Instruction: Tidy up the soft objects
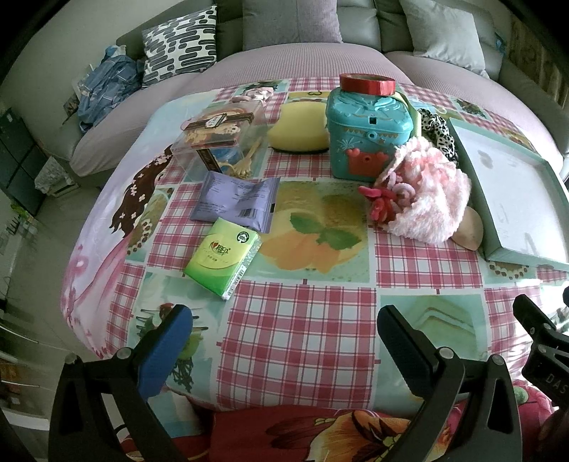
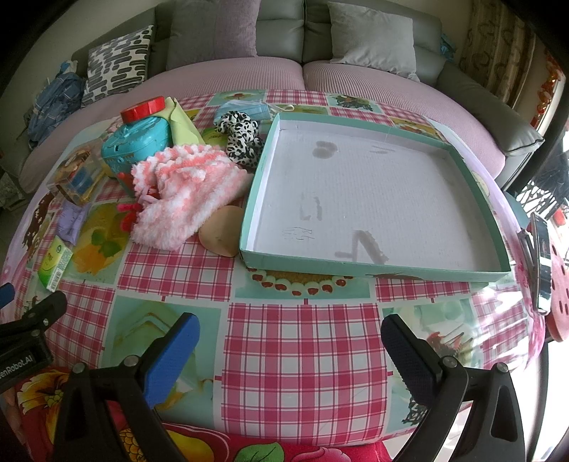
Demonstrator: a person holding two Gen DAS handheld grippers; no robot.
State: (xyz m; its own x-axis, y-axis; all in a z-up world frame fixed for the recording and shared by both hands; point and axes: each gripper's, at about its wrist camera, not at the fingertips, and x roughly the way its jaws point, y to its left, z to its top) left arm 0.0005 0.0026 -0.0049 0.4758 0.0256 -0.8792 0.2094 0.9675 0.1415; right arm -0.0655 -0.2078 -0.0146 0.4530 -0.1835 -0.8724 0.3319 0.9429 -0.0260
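Tongs first: we note left tongs and right tongs both spread apart, holding nothing, over the desk's near edge. Ahead of the right tongs, the tray lies empty. Ahead-left, the pink fluffy piece and spotted plush wait outside; sorting apparently unstarted.

Home living room: grey sofa, throw pillows, checked tablecloth.

Fluffy pink sock (beside tray).
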